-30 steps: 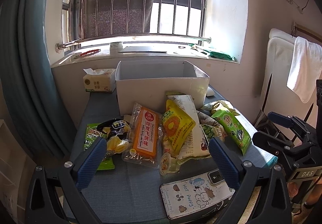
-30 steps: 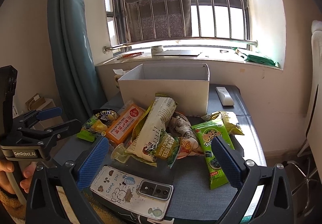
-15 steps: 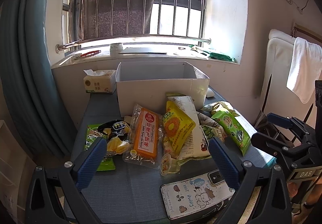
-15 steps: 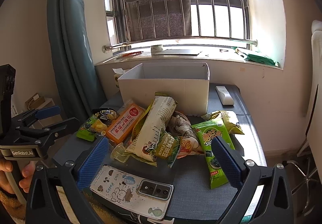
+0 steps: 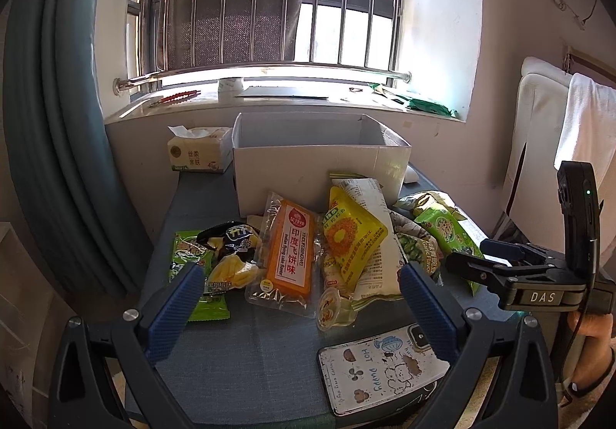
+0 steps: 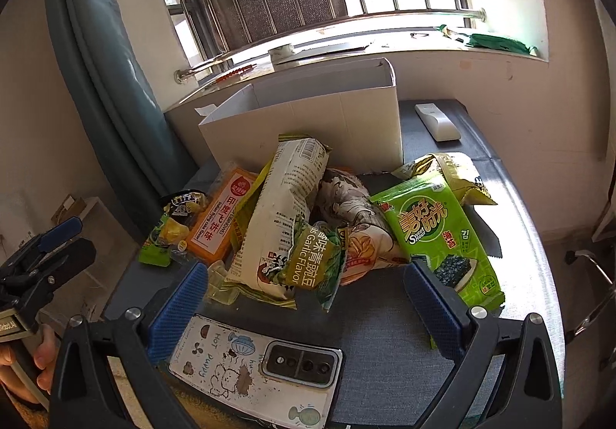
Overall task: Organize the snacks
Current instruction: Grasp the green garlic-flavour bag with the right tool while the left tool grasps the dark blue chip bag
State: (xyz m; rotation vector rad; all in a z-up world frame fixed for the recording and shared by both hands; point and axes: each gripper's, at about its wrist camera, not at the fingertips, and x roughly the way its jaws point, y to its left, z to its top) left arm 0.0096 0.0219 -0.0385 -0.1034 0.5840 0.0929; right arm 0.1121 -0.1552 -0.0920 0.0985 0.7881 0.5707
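A heap of snack packs lies on the blue-grey table (image 5: 250, 371) in front of an open white box (image 5: 319, 167) (image 6: 308, 121). In the heap I see an orange cake pack (image 5: 290, 252) (image 6: 219, 217), a yellow pouch (image 5: 350, 240), a long white bag (image 6: 281, 213), a green seaweed pack (image 6: 435, 236) (image 5: 442, 232), a garlic pea pack (image 6: 312, 263) and a jelly cup (image 5: 331, 307). My left gripper (image 5: 300, 279) hangs open just short of the heap, holding nothing. My right gripper (image 6: 306, 275) is open too, near the pea pack, also empty.
A phone in a cartoon case (image 5: 385, 367) (image 6: 254, 363) lies at the table's near edge under both grippers. A tissue pack (image 5: 198, 155) stands left of the box and a white remote (image 6: 437, 121) lies to its right. A blue curtain hangs at the left.
The right gripper has moved in closer to the heap and tilted, so the packs look larger. The left gripper has barely moved. Both stay open.
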